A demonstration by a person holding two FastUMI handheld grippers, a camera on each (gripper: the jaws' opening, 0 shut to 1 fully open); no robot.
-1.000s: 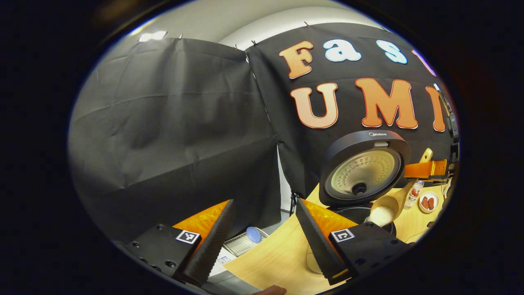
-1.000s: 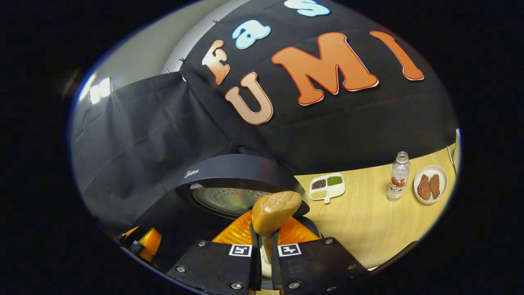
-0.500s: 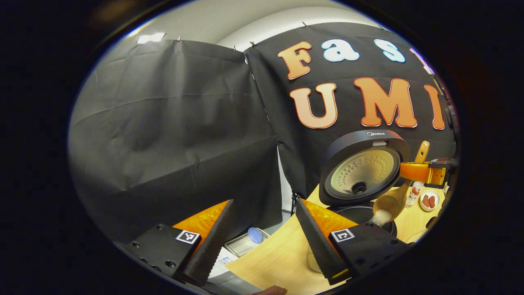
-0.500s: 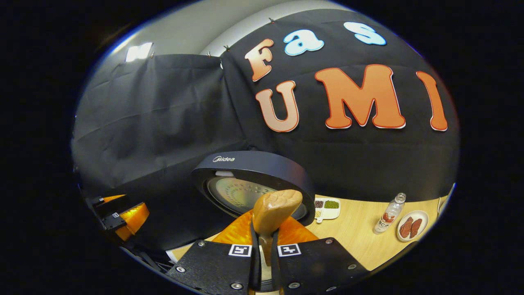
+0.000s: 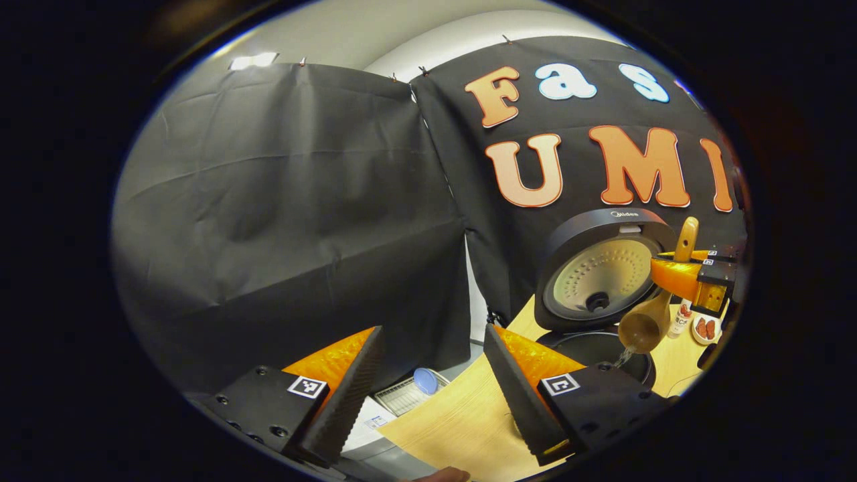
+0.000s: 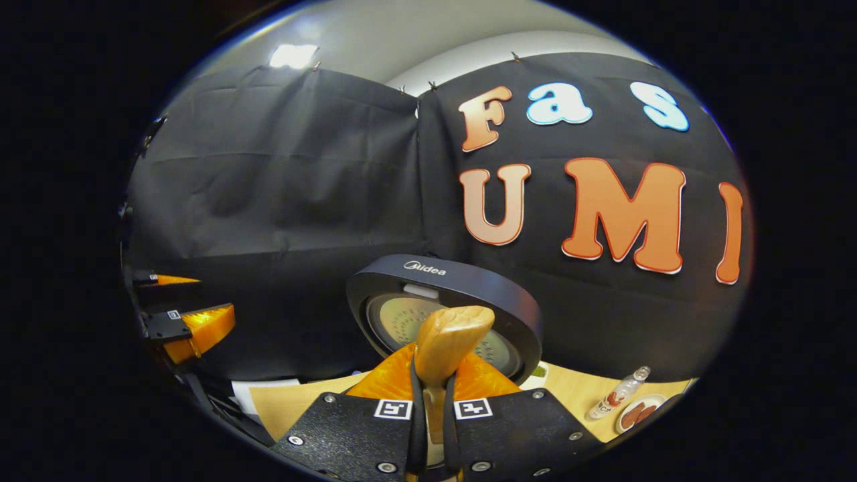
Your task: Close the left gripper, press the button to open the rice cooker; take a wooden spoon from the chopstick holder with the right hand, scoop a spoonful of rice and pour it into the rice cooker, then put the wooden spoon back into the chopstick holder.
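In the left gripper view the left claw (image 5: 428, 388) is wide apart, with nothing between its fingers, and it hangs above the near left edge of the pale wooden worktop (image 5: 462, 422). To the right stands the rice cooker (image 5: 606, 294) with its lid raised upright, so the pale inner plate of the lid faces the camera; the dark pot below it is partly hidden by the claw's own right finger. Farther to the right the right claw (image 5: 693, 281) grips the handle of the wooden spoon (image 5: 646, 325), which is tilted with the bowl down over the open pot, and a thin stream of rice falls from its tip. A small bottle and a plate behind the spoon are too small to make out clearly. In the right gripper view the right claw (image 6: 428, 395) is clenched on the spoon handle, both fingers pressing on it; the handle end rises in front of the raised lid, and the spoon bowl is hidden below the fingers.
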